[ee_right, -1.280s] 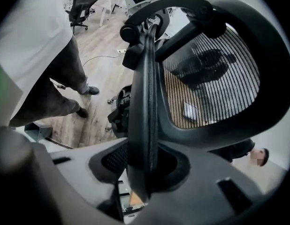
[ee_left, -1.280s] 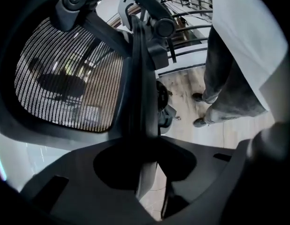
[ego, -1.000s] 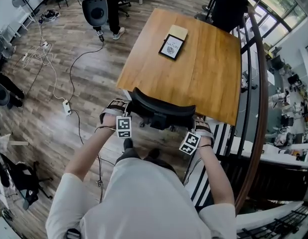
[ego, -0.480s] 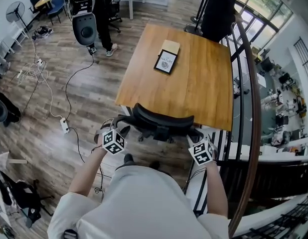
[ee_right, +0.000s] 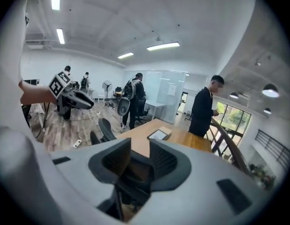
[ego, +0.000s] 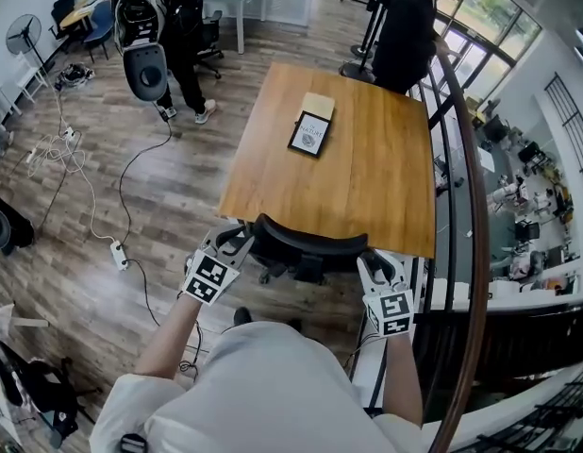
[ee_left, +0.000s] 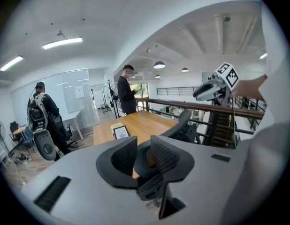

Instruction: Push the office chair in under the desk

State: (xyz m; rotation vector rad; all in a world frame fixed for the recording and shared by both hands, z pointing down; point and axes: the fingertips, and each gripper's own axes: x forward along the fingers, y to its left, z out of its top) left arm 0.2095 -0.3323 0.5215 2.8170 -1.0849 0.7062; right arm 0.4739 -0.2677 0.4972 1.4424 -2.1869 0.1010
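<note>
Left gripper view: left hand-held gripper [ee_left: 144, 153] has jaws slightly apart, just been closing, nothing between them; right hand-held gripper [ee_right: 139, 161] likewise. Both hover clear of the chair [ego: 306, 243], tucked under the worktop [ego: 367, 177] edge, so pushing looks finished.

Head cam: mounted above the person, tilted steeply down and forward. The desk [ego: 367, 177] sits at frame centre, with the office chair [ego: 306, 243] at its 6 o'clock edge, both well off.

Left hand-held gripper [ego: 233, 242] cam: rides at 7 o'clock and faces across the desk. Its own jaws, just narrowed with nothing between them, crowd the foreground.

Right hand-held gripper [ego: 372, 267] cam: at 5 o'clock, same arrangement, jaws likewise.

All three views share the desk, chair and framed card [ego: 310, 133]. Each gripper cam catches the other gripper.
</note>
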